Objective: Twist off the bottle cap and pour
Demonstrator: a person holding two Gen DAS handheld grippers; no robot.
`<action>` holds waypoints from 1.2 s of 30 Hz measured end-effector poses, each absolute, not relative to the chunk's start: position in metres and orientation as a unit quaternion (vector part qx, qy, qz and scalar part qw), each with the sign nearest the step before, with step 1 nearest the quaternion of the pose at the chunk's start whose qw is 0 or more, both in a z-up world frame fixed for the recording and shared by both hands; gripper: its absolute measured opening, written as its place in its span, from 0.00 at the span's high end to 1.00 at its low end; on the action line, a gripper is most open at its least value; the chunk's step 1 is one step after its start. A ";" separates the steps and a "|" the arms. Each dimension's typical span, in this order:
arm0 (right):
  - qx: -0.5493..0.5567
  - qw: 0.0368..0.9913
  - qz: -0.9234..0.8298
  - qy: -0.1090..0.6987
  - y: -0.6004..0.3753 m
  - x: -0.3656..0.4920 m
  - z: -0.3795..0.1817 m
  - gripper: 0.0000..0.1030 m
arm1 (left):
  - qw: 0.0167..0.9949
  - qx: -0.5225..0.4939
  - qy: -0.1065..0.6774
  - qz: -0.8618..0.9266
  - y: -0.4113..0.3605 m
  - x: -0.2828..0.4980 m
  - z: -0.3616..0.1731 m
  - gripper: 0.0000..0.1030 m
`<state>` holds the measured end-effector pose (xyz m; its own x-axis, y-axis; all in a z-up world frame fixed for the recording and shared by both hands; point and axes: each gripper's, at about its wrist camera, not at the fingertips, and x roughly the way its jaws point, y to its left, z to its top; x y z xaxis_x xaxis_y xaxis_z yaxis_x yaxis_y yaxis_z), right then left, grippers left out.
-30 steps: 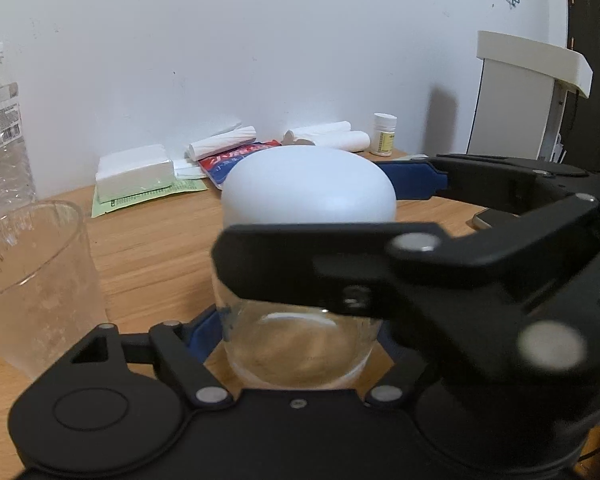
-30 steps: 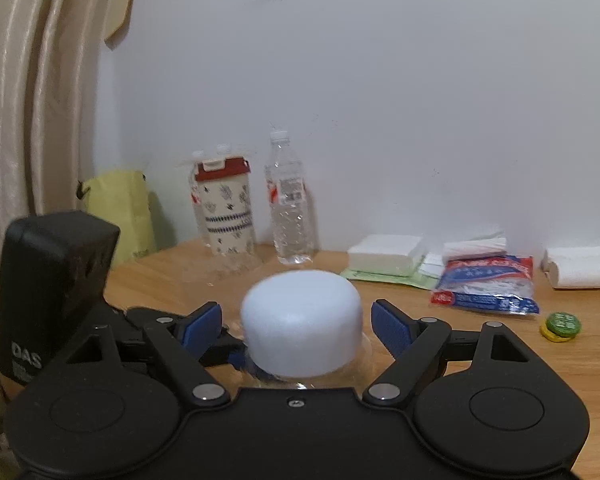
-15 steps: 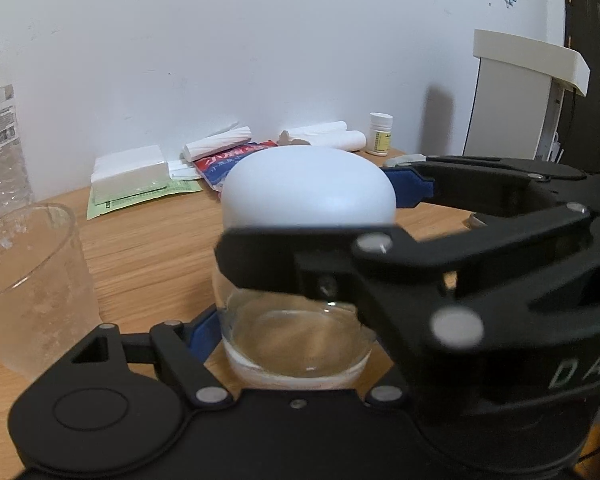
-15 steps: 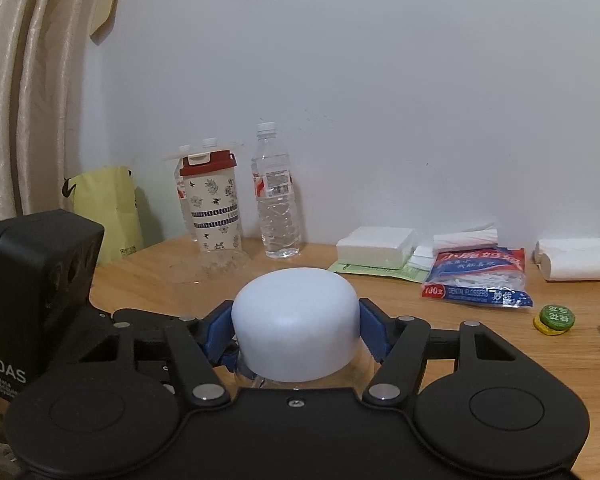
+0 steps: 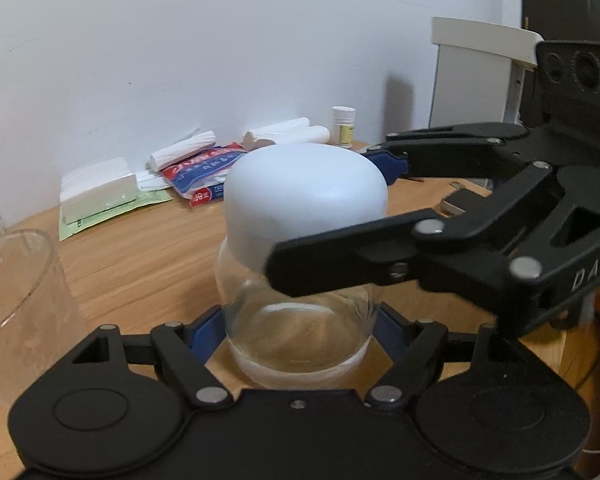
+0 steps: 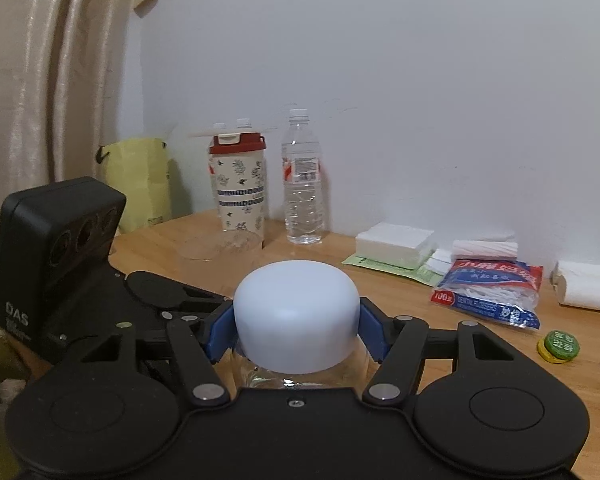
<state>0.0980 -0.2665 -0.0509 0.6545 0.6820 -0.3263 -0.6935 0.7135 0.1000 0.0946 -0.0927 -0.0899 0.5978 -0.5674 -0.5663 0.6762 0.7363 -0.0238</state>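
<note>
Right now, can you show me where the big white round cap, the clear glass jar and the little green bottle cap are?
big white round cap (image 6: 296, 312): right wrist view, on its domed top.
clear glass jar (image 5: 300, 332): left wrist view, on its front wall.
little green bottle cap (image 6: 561, 345): right wrist view, on its printed face.

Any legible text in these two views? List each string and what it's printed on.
"DAS" on the left gripper's black camera box, and again in part on the right gripper's body.
"100" and "DENTAL FLOSSERS" on the flosser bag; its larger characters are too blurred to read.
Green bottle cap: characters unreadable.
Water bottle label: too small.
Small pill bottle label: too small.
Patterned cup: band text blurred.
</note>
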 end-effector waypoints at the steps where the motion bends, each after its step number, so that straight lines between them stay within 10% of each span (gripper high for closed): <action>1: -0.020 0.906 0.388 0.171 -0.269 0.099 -0.051 0.33 | 0.887 0.098 0.281 -0.353 -0.092 0.095 -0.090 0.24; 19: 0.041 0.896 0.403 0.181 -0.277 0.111 -0.051 0.24 | 0.896 0.071 0.290 -0.328 -0.091 0.104 -0.090 0.09; 36: 0.037 0.911 0.367 0.184 -0.263 0.114 -0.048 0.29 | 0.904 0.012 0.282 -0.321 -0.094 0.113 -0.085 0.19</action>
<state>0.1135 -0.2625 -0.0479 0.6629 0.6821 -0.3087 -0.6548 0.7282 0.2027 0.1130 -0.0943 -0.0854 0.6339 -0.5740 -0.5183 0.5876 0.7932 -0.1598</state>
